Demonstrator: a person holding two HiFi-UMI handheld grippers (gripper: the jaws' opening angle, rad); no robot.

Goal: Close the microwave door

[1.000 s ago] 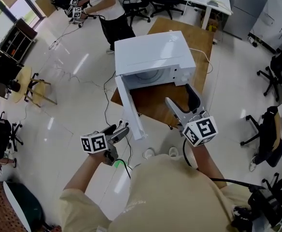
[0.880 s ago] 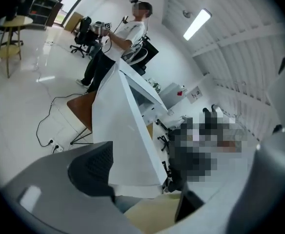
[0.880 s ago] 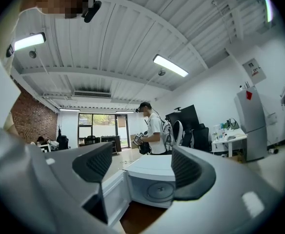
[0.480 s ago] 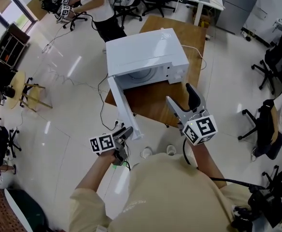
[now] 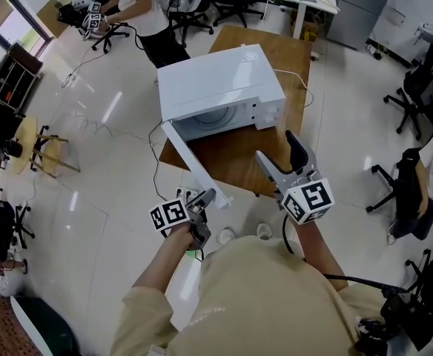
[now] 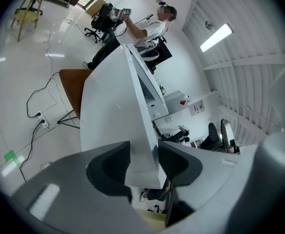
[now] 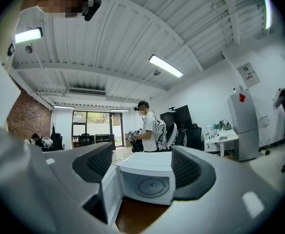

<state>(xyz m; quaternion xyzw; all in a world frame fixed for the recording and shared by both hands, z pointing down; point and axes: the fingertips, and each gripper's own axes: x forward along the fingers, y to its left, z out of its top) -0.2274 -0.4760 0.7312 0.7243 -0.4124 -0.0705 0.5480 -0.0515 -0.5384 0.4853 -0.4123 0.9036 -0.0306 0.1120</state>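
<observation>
Two grippers in play, one of them busy. The left gripper (image 5: 204,199) has its jaws clamped on the free edge of the door (image 5: 194,163). In the left gripper view that white panel fills the gap, with a pad pressed on each face. The door itself stands wide open, hinged at the front left corner of the microwave (image 5: 220,80) and swinging out towards me, past the near edge of the worktop (image 5: 235,158). The microwave sits white and boxy on that brown worktop with its cavity exposed, the round turntable showing inside.

My right gripper (image 5: 278,153) hangs in front of the microwave, off towards its control-panel side, above the worktop's near edge. Its jaws are spread apart and hold nothing. Through the gap, the right gripper view looks straight into the cavity.

Behind the microwave, well apart from it, a person (image 5: 148,6) in a white shirt stands holding another set of grippers.
</observation>
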